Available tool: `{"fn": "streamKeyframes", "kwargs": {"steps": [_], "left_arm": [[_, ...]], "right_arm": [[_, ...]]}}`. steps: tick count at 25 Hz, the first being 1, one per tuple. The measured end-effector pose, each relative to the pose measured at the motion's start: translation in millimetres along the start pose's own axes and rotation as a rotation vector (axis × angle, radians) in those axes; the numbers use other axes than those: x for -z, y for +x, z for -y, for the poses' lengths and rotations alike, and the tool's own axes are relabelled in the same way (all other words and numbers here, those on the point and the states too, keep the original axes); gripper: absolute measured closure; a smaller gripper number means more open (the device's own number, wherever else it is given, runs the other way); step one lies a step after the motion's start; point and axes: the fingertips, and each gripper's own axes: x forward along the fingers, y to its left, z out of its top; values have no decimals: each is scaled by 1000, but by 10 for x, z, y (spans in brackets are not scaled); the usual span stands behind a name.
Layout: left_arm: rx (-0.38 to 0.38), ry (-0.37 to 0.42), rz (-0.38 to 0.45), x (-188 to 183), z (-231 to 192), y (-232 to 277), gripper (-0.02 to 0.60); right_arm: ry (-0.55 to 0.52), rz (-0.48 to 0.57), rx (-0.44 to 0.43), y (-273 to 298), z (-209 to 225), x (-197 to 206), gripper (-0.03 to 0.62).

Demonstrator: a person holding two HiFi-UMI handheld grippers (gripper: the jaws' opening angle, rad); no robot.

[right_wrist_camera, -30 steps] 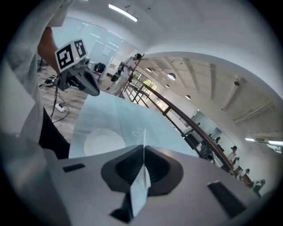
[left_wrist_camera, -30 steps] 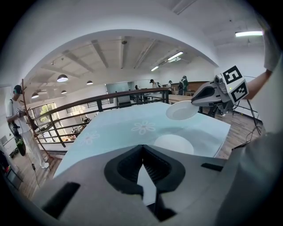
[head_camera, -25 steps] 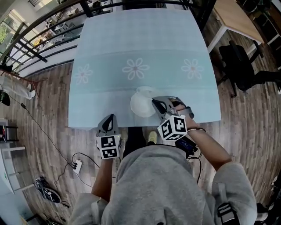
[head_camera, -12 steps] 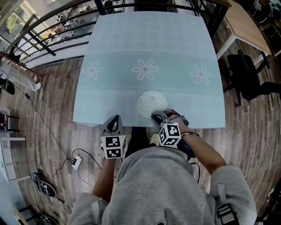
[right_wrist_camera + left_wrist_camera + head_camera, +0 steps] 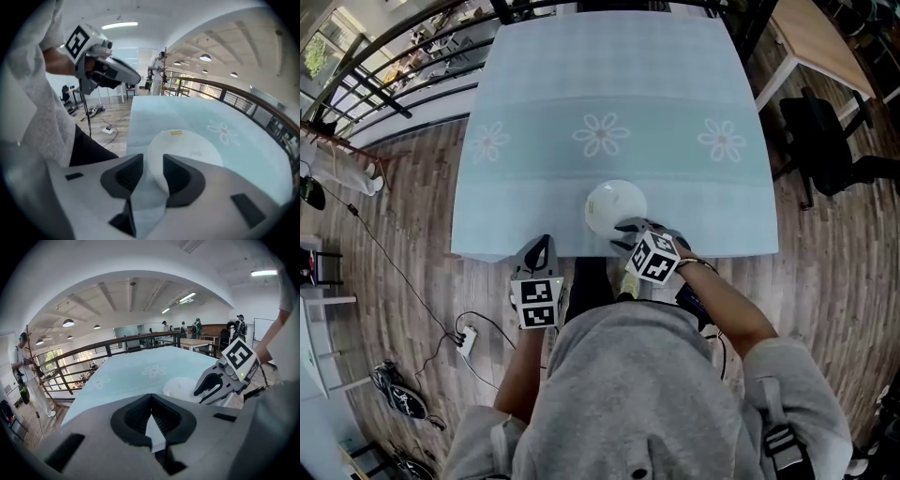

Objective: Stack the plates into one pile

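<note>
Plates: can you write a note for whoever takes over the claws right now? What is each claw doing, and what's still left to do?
Left claw: shut and empty, held just off the near edge of the table.
Right claw: open; its jaws have just been opening. The near rim of the pile shows between them, not pinched.
Plates: one white pile on the blue cloth, close to the front edge. No other plate is in view.
Done: the stacking looks finished.
Left: probably only drawing the right claw back from the pile.
</note>
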Motion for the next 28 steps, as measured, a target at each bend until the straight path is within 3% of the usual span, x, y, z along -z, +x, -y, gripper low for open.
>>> {"fn": "streamKeyframes", "kwargs": {"steps": [2,5,9,16,23,28], "left_arm": [[2,7,-4,-10,29,7,561],[3,6,9,-72,46,8,561],[15,-20,59,-255,10,-37,561],[48,-65,167,-572,-55,-192,561],[66,-69,233,-627,-99,-638,561],[62,-63,284,-563,-206,-1038,561]], "right_arm": [[72,37,-29,-87,21,-35,434],[115,111,18,-329,168,-123,431],[194,216,148,-785,410,-220,442],[356,401,446,-1775,759,-377,553],[543,478,663,-2417,509,-447,557],[599,503,759,-2541,116,-556,556]]}}
